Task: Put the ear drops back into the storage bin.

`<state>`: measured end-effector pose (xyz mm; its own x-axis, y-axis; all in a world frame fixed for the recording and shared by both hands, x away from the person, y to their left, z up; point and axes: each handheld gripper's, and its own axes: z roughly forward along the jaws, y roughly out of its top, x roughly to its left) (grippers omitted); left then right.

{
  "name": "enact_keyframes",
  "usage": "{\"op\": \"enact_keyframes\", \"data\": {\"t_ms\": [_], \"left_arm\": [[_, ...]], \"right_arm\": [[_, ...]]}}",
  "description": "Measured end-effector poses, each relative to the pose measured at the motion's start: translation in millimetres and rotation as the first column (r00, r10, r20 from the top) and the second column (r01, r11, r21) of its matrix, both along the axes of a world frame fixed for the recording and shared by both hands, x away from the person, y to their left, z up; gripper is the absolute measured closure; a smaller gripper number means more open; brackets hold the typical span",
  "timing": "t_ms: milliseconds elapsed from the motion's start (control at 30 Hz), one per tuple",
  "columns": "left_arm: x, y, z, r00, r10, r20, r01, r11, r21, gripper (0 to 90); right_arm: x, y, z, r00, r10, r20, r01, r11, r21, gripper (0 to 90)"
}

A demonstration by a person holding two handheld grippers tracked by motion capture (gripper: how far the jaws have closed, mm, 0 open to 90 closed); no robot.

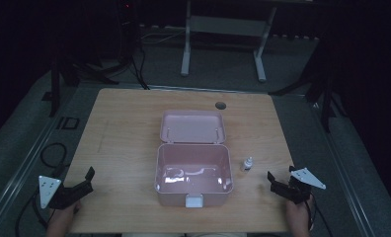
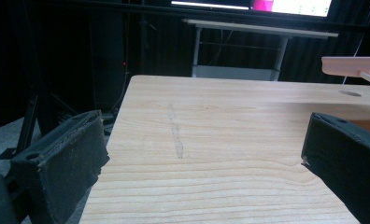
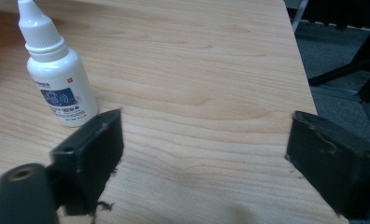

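A pink plastic box (image 1: 193,197) stands open at the table's middle, its lid (image 1: 192,127) folded back flat behind it. Inside it looks empty. A small white dropper bottle (image 1: 247,164) with a blue label stands upright just right of the box. My right gripper (image 1: 273,183) rests open near the front right edge; in the right gripper view the bottle (image 3: 57,79) is just beyond its left jaw, outside the gap (image 3: 204,130). At the front left corner my left gripper (image 1: 89,180) is open over bare wood (image 2: 204,135), with the lid's edge (image 2: 356,65) at far right.
The wooden table (image 1: 124,128) has a round cable hole (image 1: 220,105) behind the lid. A white desk frame (image 1: 223,29) stands on the floor beyond the far edge. Cables (image 1: 53,153) lie on the floor at left. Dark stands flank both sides.
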<state>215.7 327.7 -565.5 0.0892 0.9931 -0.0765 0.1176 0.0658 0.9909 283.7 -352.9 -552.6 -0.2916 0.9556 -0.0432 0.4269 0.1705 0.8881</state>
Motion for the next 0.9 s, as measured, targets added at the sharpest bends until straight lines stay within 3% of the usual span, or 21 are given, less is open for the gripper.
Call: {"op": "enact_keyframes", "data": {"t_ms": [200,333,367,433,500,533,633,700,733,767,867,900], "left_arm": [[-0.1,-0.3,-0.1,1.0000,-0.002,0.002,0.002,1.0000,0.001,0.4],[-0.1,-0.1,0.0,1.0000,-0.002,0.002,0.002,1.0000,-0.001,0.4],[-0.1,-0.1,0.0,1.0000,-0.001,0.001,0.001,1.0000,0.000,0.4],[0.0,0.1,0.0,1.0000,0.000,0.000,0.000,1.0000,-0.001,0.4],[0.1,0.1,0.0,1.0000,0.001,-0.001,-0.001,1.0000,-0.002,0.4],[0.1,0.0,0.0,1.0000,0.000,0.000,0.000,1.0000,-0.002,0.4],[0.1,0.0,0.0,1.0000,-0.001,0.000,0.001,1.0000,-0.002,0.4],[0.1,0.1,0.0,1.0000,-0.002,-0.001,0.002,1.0000,-0.003,0.4],[0.1,0.2,0.0,1.0000,-0.002,0.000,0.002,1.0000,-0.003,0.4],[0.1,0.2,0.0,1.0000,-0.002,0.000,0.002,1.0000,-0.003,0.4],[0.2,0.4,0.0,1.0000,-0.004,-0.001,0.004,1.0000,-0.004,0.4],[0.2,0.4,0.0,1.0000,-0.004,-0.002,0.004,1.0000,-0.004,0.4]], "right_arm": [[3.3,1.0,3.2,0.9989,0.030,-0.037,-0.030,1.000,-0.002,14.3],[8.8,1.4,5.8,0.9899,0.070,-0.123,-0.072,0.997,-0.010,14.3],[10.4,1.0,6.2,0.9837,0.086,-0.158,-0.086,0.996,0.004,14.1],[14.6,1.1,8.4,0.9598,0.121,-0.253,-0.118,0.993,0.028,13.1],[16.9,3.5,10.7,0.9400,0.136,-0.313,-0.145,0.989,-0.006,12.6],[18.6,5.2,12.2,0.9231,0.144,-0.356,-0.164,0.986,-0.025,12.4],[21.6,8.6,15.0,0.8882,0.155,-0.433,-0.203,0.977,-0.067,12.2],[23.5,10.7,18.0,0.8574,0.164,-0.488,-0.236,0.967,-0.090,12.2],[22.9,11.9,20.2,0.8579,0.161,-0.488,-0.243,0.964,-0.110,12.2],[22.4,13.4,23.6,0.8515,0.159,-0.500,-0.251,0.960,-0.124,12.2],[22.4,17.3,34.6,0.8036,0.173,-0.569,-0.299,0.944,-0.135,12.2],[22.5,19.3,38.8,0.7729,0.176,-0.610,-0.323,0.936,-0.139,12.2]]}}
